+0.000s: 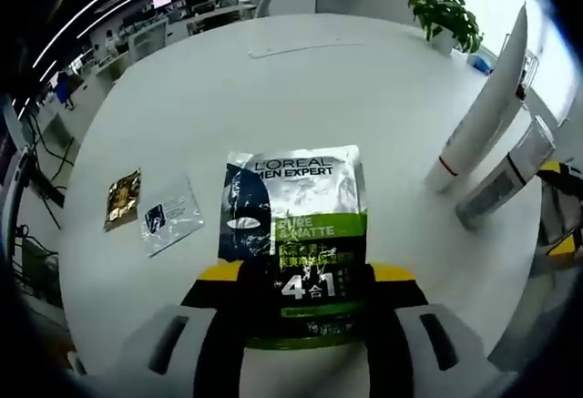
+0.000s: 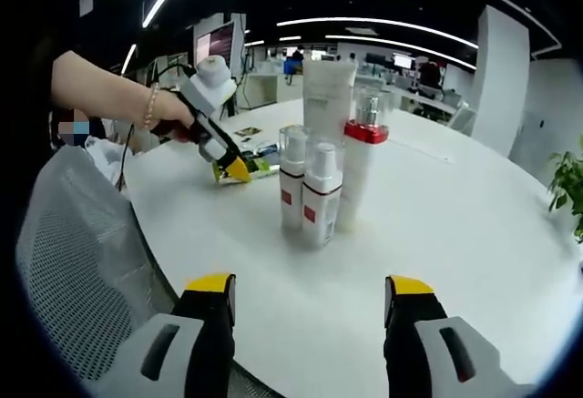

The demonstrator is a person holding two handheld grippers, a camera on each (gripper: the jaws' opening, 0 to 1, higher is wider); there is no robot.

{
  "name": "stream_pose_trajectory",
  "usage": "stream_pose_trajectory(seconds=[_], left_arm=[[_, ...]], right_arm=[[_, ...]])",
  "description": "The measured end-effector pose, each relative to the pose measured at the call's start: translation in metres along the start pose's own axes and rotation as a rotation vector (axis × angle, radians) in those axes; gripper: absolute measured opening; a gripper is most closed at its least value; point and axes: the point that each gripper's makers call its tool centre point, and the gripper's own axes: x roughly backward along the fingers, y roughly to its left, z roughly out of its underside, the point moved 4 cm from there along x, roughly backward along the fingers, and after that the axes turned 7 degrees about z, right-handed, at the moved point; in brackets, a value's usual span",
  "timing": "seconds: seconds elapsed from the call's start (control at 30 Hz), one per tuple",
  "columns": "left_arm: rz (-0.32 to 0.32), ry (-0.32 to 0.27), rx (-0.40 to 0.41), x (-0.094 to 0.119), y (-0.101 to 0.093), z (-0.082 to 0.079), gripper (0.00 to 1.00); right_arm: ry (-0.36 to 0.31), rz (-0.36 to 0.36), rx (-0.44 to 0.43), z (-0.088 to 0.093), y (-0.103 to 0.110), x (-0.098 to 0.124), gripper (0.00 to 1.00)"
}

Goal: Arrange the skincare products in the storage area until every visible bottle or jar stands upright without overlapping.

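Observation:
A flat L'Oreal Men Expert packet (image 1: pixel 293 225) lies on the round white table (image 1: pixel 301 88), its lower end between the spread jaws of my left gripper (image 1: pixel 305 272), which is open. In the right gripper view a hand holds that left gripper (image 2: pixel 230 166) with its yellow tip at the packet (image 2: pixel 266 159). Two small pump bottles with red labels (image 2: pixel 291 179) (image 2: pixel 322 193), a white bottle with a red collar (image 2: pixel 363 166) and a tall white tube (image 2: pixel 328 97) stand upright in a tight group. My right gripper (image 2: pixel 310 296) is open, short of them.
A gold sachet (image 1: pixel 121 198) and a clear sachet (image 1: pixel 170 218) lie left of the packet. The tall tube (image 1: pixel 483 97) and a slim bottle (image 1: pixel 506 175) stand at the right. A potted plant (image 1: pixel 446 15) sits at the table's far edge. A mesh chair (image 2: pixel 73 261) stands by the near edge.

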Motion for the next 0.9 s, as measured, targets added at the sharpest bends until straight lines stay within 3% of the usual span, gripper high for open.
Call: stream_pose_trajectory(seconds=[0.17,0.23,0.33,0.53,0.67,0.73,0.87,0.9], left_arm=[[-0.031,-0.028,0.070,0.001,0.006,0.007,0.35],[-0.018,-0.027,0.049,0.000,0.002,0.004,0.33],[-0.023,-0.030,0.085,0.000,0.005,0.007,0.28],[0.012,-0.112,0.342,0.012,0.011,0.015,0.11],[0.027,-0.122,0.349,0.020,0.004,0.017,0.07],[0.028,-0.134,0.359,0.028,-0.002,0.018,0.07],[0.057,-0.198,0.395,0.036,-0.010,0.015,0.07],[0.057,-0.217,0.385,0.049,-0.017,0.012,0.07]], right_arm=[[0.002,-0.001,0.005,0.001,0.000,0.000,0.69],[-0.001,0.001,0.011,0.000,0.000,0.000,0.69],[-0.005,0.005,0.022,-0.001,0.000,0.000,0.68],[-0.022,0.020,0.069,-0.007,-0.001,0.003,0.65],[-0.005,0.040,0.125,-0.010,-0.004,0.007,0.64],[-0.014,0.040,0.128,-0.016,-0.007,0.012,0.63],[-0.102,-0.021,0.100,-0.052,0.004,0.023,0.53],[-0.113,-0.031,0.085,-0.059,0.007,0.025,0.51]])
